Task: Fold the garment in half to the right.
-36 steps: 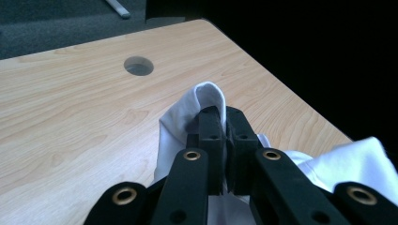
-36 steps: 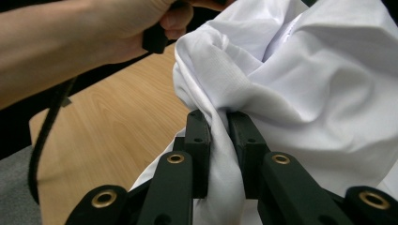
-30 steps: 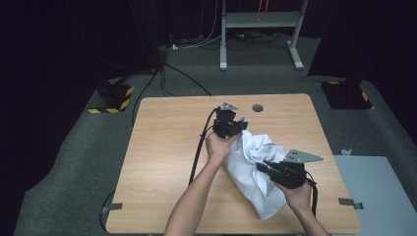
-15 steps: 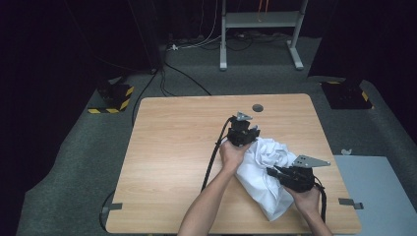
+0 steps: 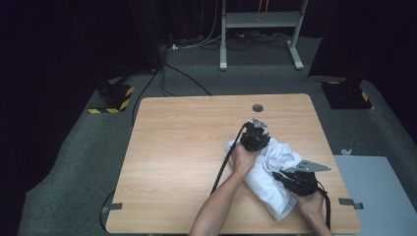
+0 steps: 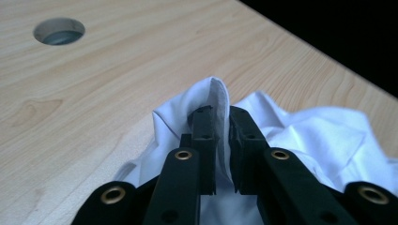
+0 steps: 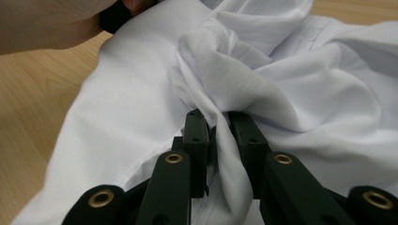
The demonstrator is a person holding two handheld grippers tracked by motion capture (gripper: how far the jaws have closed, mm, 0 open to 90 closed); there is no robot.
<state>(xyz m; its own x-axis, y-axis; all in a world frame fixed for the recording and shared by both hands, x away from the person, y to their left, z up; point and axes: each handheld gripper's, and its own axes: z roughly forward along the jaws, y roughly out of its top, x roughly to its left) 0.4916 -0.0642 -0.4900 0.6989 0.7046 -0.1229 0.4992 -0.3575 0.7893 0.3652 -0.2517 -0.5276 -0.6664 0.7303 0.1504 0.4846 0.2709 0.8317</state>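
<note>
Two grippers held one crumpled white cotton garment [image 5: 269,172], which lay on the right half of the pale wooden table [image 5: 187,147]. To the left, the left gripper [image 5: 256,133] had its jaws nearly closed on a raised fold at the cloth's far edge, seemingly to anchor it. The right gripper [image 5: 284,175] likewise pinched a bunched ridge nearer the person, probably so the fabric could be drawn taut between them.

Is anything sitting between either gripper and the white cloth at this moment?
Nothing visible does. The left gripper pinches a raised fold of the white cloth, and the right gripper clamps another bunched fold. Bare wooden table lies around it.
</note>
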